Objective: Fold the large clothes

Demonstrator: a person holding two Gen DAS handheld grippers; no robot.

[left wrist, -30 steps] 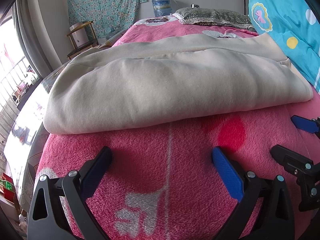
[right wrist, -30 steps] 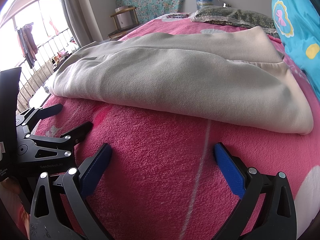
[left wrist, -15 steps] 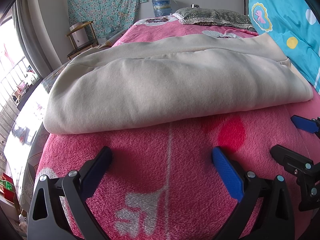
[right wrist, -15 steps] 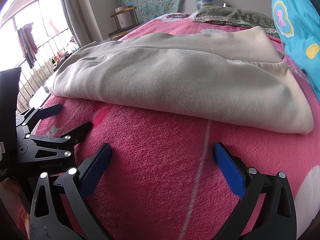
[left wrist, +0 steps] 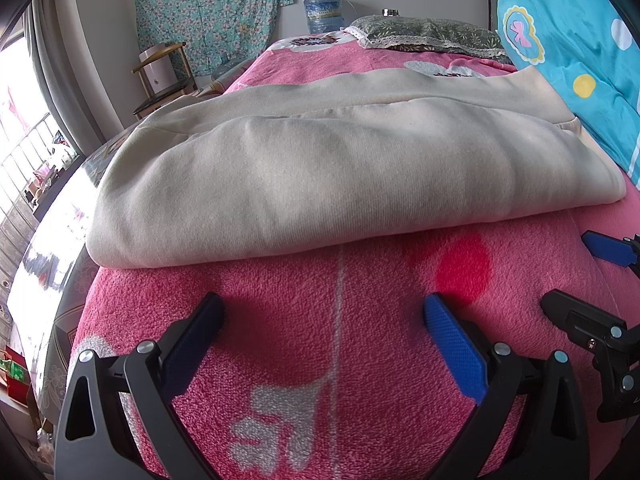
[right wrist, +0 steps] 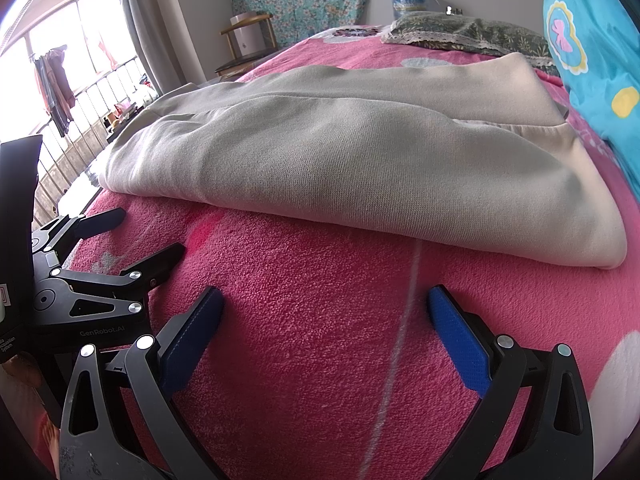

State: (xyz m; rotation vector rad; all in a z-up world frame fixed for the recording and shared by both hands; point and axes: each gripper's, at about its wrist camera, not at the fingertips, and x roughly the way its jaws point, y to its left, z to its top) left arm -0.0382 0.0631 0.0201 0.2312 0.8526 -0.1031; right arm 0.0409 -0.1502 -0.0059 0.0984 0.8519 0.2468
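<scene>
A large cream sweatshirt-like garment point(left wrist: 320, 176) lies folded in layers across the pink fleece bedspread point(left wrist: 340, 360); it also fills the middle of the right wrist view, cream garment point(right wrist: 360, 168). My left gripper point(left wrist: 324, 312) rests open on the bedspread just short of the garment's near fold, nothing between its blue pads. My right gripper point(right wrist: 324, 308) is also open and empty, close to the garment's near edge. Each gripper shows at the edge of the other's view: right gripper point(left wrist: 592, 276), left gripper point(right wrist: 120, 236).
A turquoise quilt point(left wrist: 580, 52) is piled at the right of the bed. A green pillow point(left wrist: 428, 34) lies at the head. A wooden chair point(left wrist: 164, 80) with a white box and a water jug point(left wrist: 324, 10) stand by the far wall. The bed's edge drops toward the window at left.
</scene>
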